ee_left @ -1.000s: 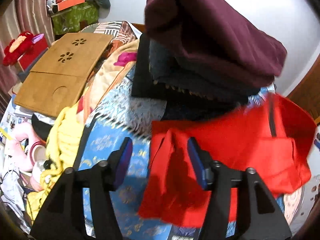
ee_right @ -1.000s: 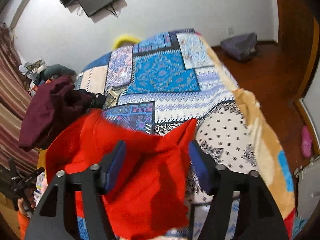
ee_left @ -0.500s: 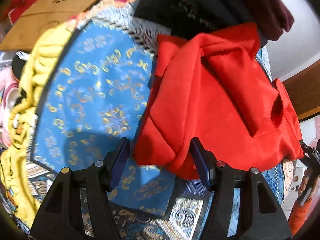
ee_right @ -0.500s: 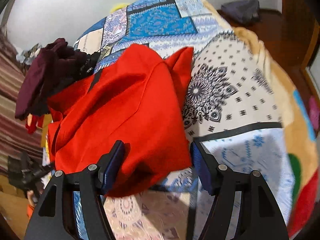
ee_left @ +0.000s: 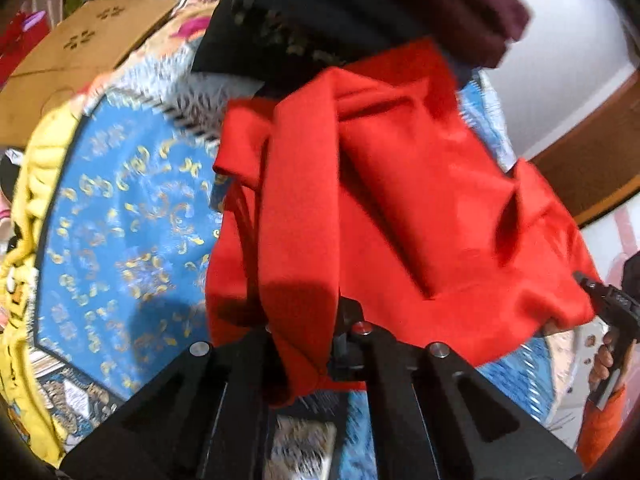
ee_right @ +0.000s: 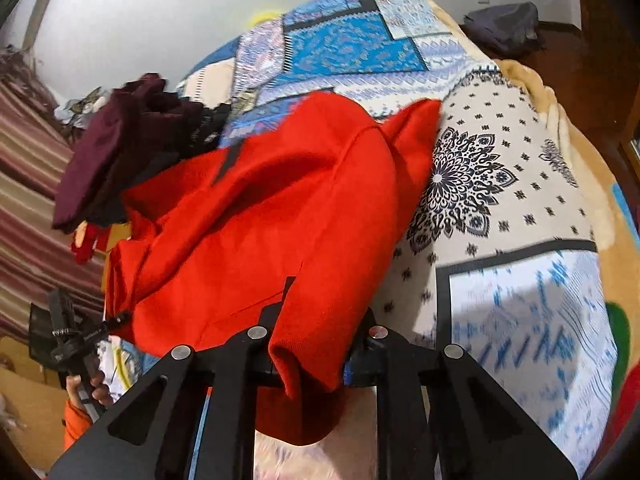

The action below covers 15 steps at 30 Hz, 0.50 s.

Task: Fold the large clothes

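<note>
A large red garment (ee_left: 400,200) lies crumpled on the patterned bedspread (ee_left: 120,220). My left gripper (ee_left: 304,344) is shut on its near left edge, with a fold of red cloth pinched between the fingers. The same garment (ee_right: 260,220) fills the right wrist view. My right gripper (ee_right: 312,356) is shut on its near right edge, and cloth hangs down over the fingers. Each gripper shows at the edge of the other's view, at the garment's opposite corner.
A pile of maroon and black clothes (ee_left: 380,8) sits behind the garment, also in the right wrist view (ee_right: 120,152). A wooden lap desk (ee_left: 80,52) and yellow cloth (ee_left: 24,240) lie at the bed's left. The bedspread (ee_right: 500,200) stretches right; wooden floor lies beyond.
Both grippers have closed in on the garment's near edge and shut on it; half a second ago their fingers stood open around the cloth.
</note>
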Available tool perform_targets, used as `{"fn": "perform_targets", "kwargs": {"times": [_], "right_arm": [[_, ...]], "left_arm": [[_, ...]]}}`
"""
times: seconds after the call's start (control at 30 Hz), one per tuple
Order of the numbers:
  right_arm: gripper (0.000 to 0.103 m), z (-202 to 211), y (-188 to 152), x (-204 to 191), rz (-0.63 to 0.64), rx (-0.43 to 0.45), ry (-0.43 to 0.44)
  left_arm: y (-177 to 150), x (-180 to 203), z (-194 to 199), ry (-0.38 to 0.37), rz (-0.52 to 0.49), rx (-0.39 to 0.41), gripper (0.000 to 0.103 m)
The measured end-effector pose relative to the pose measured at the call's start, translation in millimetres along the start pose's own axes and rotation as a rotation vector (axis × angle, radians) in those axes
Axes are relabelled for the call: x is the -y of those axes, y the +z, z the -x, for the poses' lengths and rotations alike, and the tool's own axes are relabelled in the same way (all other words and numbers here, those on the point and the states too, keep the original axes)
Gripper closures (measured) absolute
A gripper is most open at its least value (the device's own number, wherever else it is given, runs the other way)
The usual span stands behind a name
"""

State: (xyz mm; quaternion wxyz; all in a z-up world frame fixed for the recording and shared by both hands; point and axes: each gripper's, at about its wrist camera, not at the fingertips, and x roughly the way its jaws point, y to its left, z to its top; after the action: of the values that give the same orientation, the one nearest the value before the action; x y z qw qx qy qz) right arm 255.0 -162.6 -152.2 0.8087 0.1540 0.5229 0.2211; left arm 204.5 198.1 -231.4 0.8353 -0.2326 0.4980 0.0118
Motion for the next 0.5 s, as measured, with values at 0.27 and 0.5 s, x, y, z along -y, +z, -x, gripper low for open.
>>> {"fn": "perform_targets", "kwargs": {"times": [0.27, 0.5], "right_arm": [[0.087, 36, -39, -3, 0.040, 0.003, -0.017], [0.059, 52, -51, 0, 0.068, 0.042, -0.189]], "left_arm": [[-22, -16, 53, -0.028, -0.006, 0.015, 0.100], [-50, -38, 29, 0.238, -0.094, -0.062, 0.076]]}}
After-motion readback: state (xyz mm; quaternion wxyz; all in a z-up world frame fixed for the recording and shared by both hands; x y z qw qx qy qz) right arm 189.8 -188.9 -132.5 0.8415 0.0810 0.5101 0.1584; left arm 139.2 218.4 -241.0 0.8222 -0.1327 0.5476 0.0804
